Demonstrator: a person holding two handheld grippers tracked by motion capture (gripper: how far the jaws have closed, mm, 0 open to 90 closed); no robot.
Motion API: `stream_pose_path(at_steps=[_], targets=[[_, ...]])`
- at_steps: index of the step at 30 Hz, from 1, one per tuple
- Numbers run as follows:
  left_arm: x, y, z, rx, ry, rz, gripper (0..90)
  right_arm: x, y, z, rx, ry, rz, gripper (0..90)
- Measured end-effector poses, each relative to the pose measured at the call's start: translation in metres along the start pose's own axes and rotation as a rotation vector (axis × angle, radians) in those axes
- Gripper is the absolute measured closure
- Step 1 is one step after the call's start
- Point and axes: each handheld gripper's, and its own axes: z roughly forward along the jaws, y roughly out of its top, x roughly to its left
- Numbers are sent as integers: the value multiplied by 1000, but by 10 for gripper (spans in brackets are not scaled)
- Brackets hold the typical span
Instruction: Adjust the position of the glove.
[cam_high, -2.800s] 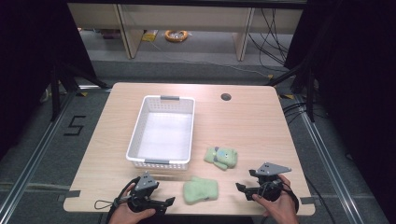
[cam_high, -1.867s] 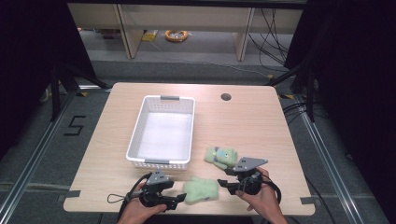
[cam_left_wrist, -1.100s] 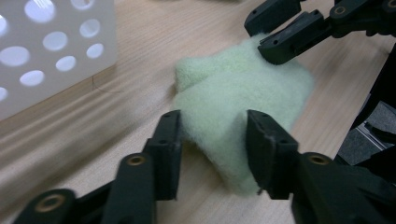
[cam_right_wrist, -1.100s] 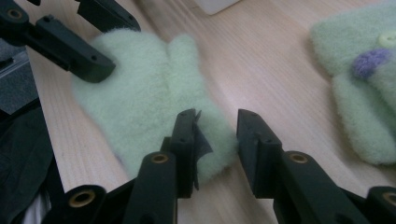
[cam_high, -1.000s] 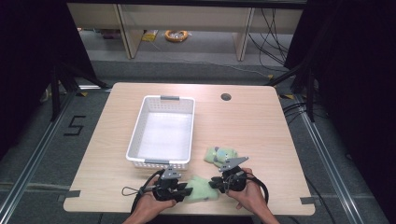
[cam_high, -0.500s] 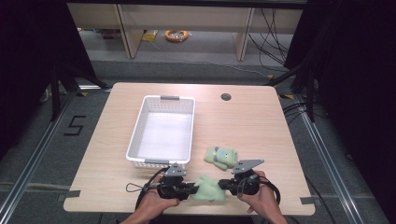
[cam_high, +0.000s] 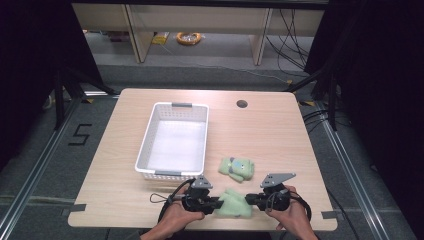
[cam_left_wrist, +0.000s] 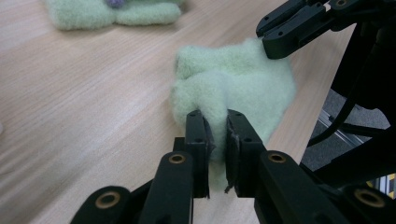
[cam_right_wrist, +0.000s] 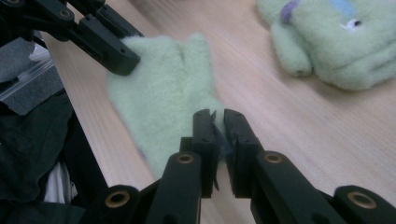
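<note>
Both grippers, left (cam_high: 216, 204) and right (cam_high: 252, 199), pinch the mitten's (cam_high: 234, 205) opposite edges near the basket (cam_high: 146, 150). It's soft, floppy fleece (weighs nothing), so edge grips should do.

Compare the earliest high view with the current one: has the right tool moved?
Yes. The right tool has shifted left toward the white basket, and now pinches the plain green mitten near the table's front edge.

Wooden table (cam_high: 280, 130), white basket (cam_high: 175, 141), two green mittens (cam_high: 236, 168)

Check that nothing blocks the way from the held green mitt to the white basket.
Nothing visible does. Both claws, left and right, pinch the green mitt near the table's front edge; the white basket sits just beyond, open-topped, and the second mitt lies off to the side.
</note>
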Motion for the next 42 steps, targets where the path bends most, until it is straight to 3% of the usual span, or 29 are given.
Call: stream_pose_path(at_steps=[6, 7, 10, 12, 15, 17, 19, 24, 25, 26, 29, 31, 32, 33, 34, 36, 37, 42], targets=[[0, -3, 3, 16, 4, 2, 766, 0, -2, 8, 28, -18, -12, 837], [-1, -3, 3, 17, 7, 10, 752, -1, -3, 10, 7, -25, -18, 835], [-1, -4, 2, 26, 10, 18, 704, -1, -2, 10, 39, -21, -19, 824], [-1, -5, 2, 27, 17, 10, 635, 0, -3, 13, 18, -29, -17, 813], [-1, -5, 0, 26, 26, 16, 547, 0, -2, 11, 39, -38, -17, 770], [-2, -5, -2, 33, 40, 15, 467, -1, -2, 12, 22, -40, -15, 699], [-4, -5, -7, 10, 57, 20, 421, -1, 0, 9, 35, -62, -30, 652], [-7, -5, -26, -52, 85, 46, 342, 0, 10, 1, -24, -123, -85, 558], [-8, -6, -29, -66, 84, 35, 333, 0, 12, -1, -33, -134, -82, 551], [-6, -7, -34, -59, 90, 56, 328, -2, 15, -1, -25, -143, -107, 549], [-5, -11, -42, -87, 97, 23, 318, -4, 23, 1, -26, -160, -102, 536], [-2, -14, -46, -67, 95, 35, 315, -7, 29, 3, -38, -168, -117, 536], [-2, -15, -45, -84, 97, 18, 314, -10, 33, 4, -33, -176, -121, 535], [0, -16, -47, -60, 98, 31, 313, -12, 38, 4, -19, -176, -121, 535], [-1, -18, -46, -80, 102, 9, 313, -15, 42, 6, -31, -186, -119, 536], [0, -18, -46, -71, 98, 7, 313, -21, 52, 10, -19, -191, -111, 536], [1, -20, -47, -65, 93, -13, 312, -24, 56, 13, -19, -200, -106, 536], [2, -20, -48, -68, 100, -13, 311, -33, 71, 28, 20, -208, -89, 536]])
